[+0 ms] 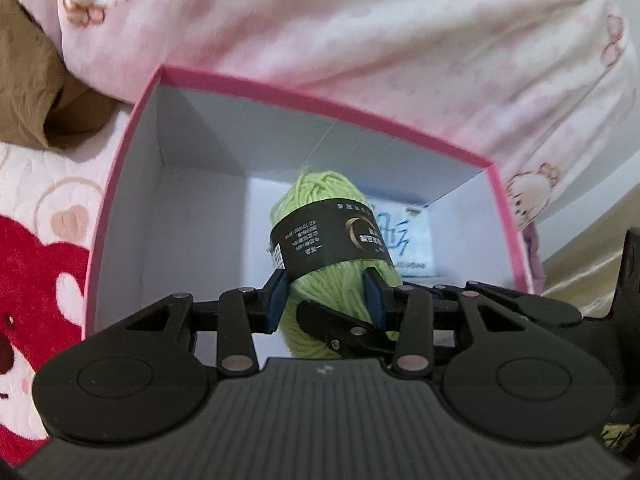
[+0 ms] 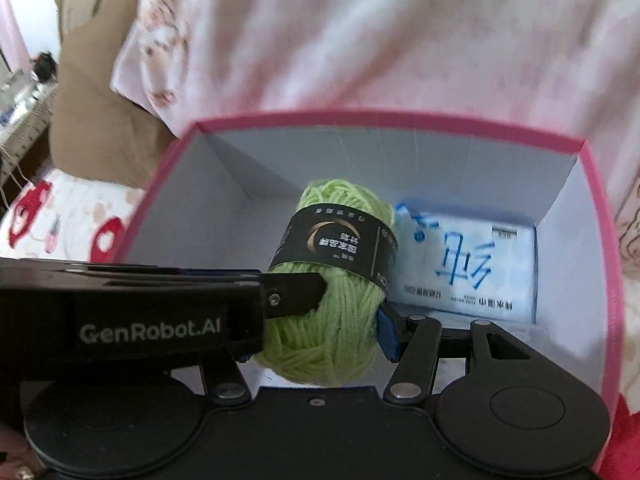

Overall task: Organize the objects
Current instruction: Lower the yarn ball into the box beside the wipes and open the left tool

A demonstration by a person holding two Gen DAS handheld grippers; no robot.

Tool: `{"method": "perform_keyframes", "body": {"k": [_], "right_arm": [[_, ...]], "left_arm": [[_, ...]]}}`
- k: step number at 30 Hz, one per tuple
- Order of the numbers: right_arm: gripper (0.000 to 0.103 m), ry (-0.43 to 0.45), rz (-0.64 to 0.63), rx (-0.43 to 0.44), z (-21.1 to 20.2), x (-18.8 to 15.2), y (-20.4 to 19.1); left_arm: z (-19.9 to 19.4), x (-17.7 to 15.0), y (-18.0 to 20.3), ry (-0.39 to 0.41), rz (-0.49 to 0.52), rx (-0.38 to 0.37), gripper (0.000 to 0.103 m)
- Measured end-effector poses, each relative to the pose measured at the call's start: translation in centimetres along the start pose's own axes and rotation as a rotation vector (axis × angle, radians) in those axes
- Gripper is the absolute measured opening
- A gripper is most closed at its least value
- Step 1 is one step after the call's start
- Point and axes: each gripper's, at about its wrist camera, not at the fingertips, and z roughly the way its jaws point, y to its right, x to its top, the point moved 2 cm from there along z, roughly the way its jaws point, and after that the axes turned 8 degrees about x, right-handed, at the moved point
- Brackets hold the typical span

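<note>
A light green yarn ball (image 1: 336,276) with a black paper band is held over the open pink box (image 1: 120,184), whose inside is white. My left gripper (image 1: 326,300) is shut on the yarn's lower half, blue pads on both sides. My right gripper (image 2: 340,320) also grips the same yarn ball (image 2: 336,312); its right blue pad presses the yarn, its left finger is hidden behind the left gripper's black body (image 2: 152,320). A white and blue wipes pack (image 2: 464,264) lies on the floor of the pink box (image 2: 600,240), to the right of the yarn.
The box sits on a bed cover with red bear prints (image 1: 36,280). A pink and white blanket (image 1: 360,40) is bunched behind the box, and a brown cloth (image 1: 32,80) lies at the far left.
</note>
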Motion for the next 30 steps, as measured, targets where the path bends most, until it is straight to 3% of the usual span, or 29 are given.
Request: {"method": "perform_keyframes", "body": {"k": [5,8,18,21,23,26,30], "right_arm": [[0.063,-0.055,-0.037,-0.055,1.7,0.2,-0.7],[0.067,-0.056,-0.037,-0.033,1.3,-0.1,-0.9],[0.062,0.029,-0.064,0.023,-2.0,-1.0,-0.6],[0.062,0.064,-0.081,0.023,-2.9,-1.7,-1.1],[0.062,0.097,-0.076,0.033,-3.8,-2.5,-1.5],[0.062,0.113,-0.093,0.025,-4.8,-3.4,-2.3],[0.062,0.141,-0.129,0.026,-7.4,-3.8,-3.5]], "left_arm": [[1.1,-0.3,-0.4,-0.013,-0.013,0.019,0.033],[1.0,-0.4,-0.5,0.001,-0.004,0.045,0.03],[2.2,0.1,-0.8,0.021,-0.033,0.1,0.029],[1.2,-0.1,-0.6,0.024,-0.006,0.127,0.036],[0.6,0.0,-0.6,0.013,0.006,0.127,0.047],[-0.7,0.0,-0.9,0.004,0.027,0.157,0.05],[-3.2,-0.4,-0.3,-0.027,0.079,0.13,0.056]]}}
